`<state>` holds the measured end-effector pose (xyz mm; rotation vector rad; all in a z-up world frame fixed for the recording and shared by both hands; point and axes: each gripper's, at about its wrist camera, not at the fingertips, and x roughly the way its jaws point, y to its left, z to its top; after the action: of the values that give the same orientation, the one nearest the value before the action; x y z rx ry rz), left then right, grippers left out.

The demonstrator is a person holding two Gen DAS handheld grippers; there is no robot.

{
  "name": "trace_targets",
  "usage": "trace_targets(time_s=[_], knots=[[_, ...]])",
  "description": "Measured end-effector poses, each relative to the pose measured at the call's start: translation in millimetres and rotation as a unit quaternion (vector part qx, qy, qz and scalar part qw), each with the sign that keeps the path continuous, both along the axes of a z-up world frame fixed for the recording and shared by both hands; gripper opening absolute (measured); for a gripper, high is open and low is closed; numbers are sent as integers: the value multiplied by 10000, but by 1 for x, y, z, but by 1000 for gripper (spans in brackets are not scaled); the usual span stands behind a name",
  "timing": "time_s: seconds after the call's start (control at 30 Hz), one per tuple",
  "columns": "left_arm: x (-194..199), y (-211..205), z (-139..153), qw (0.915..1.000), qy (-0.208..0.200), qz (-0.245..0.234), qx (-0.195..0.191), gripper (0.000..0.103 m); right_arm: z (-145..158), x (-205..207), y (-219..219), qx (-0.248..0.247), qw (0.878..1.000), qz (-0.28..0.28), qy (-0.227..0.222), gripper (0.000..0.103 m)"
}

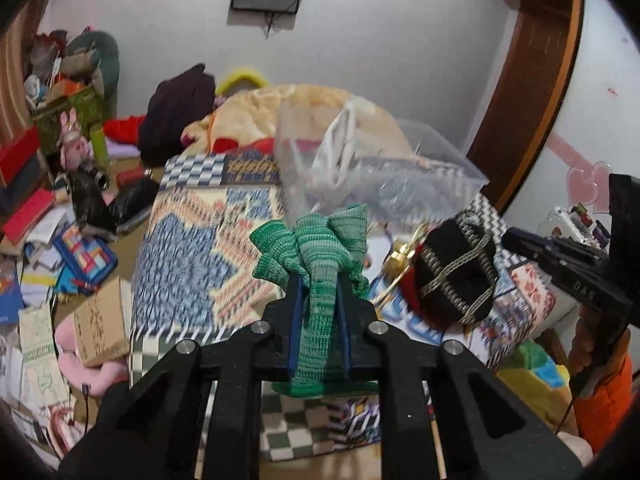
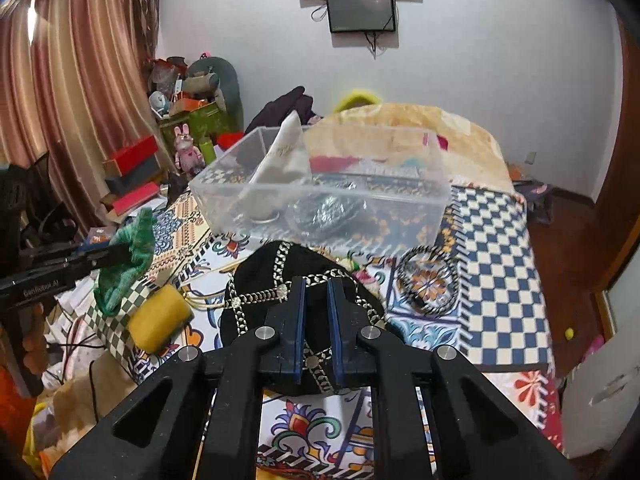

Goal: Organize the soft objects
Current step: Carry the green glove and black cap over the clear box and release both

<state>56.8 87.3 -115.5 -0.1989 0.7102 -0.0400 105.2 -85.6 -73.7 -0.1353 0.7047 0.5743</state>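
Note:
My left gripper (image 1: 318,280) is shut on a green knitted cloth (image 1: 316,248) and holds it above the patterned bed cover. It also shows at the left of the right wrist view, with the green cloth (image 2: 132,256) hanging from it. My right gripper (image 2: 316,284) is shut on a black cap with silver braid trim (image 2: 276,280), held just above the bed; the cap (image 1: 452,268) also shows in the left wrist view. A clear plastic box (image 2: 320,200) stands on the bed beyond both grippers, holding a pale cloth (image 2: 284,152) and dark items.
A yellow sponge-like block (image 2: 160,318) lies on the bed's left edge. A black-and-white ring (image 2: 428,284) lies right of the cap. A beige blanket (image 2: 440,128) is piled at the bed's head. Boxes, books and toys (image 1: 60,216) crowd the floor on the left.

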Motion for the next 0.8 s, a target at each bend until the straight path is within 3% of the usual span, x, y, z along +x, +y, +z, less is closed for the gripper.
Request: trace_targets(time_s=[0.07, 0.1, 0.2, 0.23, 0.4, 0.53, 0.63, 0.8], knots=[[3, -3, 6, 9999, -95, -46, 5, 15, 1, 1, 4, -91, 9999, 53, 7, 10], [5, -5, 8, 9999, -134, -65, 3, 15, 0, 1, 5, -144, 9999, -4, -6, 15], [10, -10, 14, 9996, -237, -131, -30, 15, -4, 6, 8, -123, 9999, -17, 96, 58], [12, -12, 16, 9995, -271, -169, -45, 15, -6, 7, 10, -109, 9999, -30, 58, 65], [16, -23, 23, 9988, -409, -280, -15, 15, -23, 22, 18, -382, 9990, -148, 186, 65], [20, -29, 27, 9982, -485, -338, -14, 15, -31, 30, 19, -343, 9987, -68, 374, 30], [24, -32, 29, 9980, -522, -348, 1, 15, -29, 29, 16, -261, 9991, -78, 310, 19], [29, -33, 31, 9978, -564, -360, 10, 15, -17, 24, 10, -86, 9998, -79, 159, 16]])
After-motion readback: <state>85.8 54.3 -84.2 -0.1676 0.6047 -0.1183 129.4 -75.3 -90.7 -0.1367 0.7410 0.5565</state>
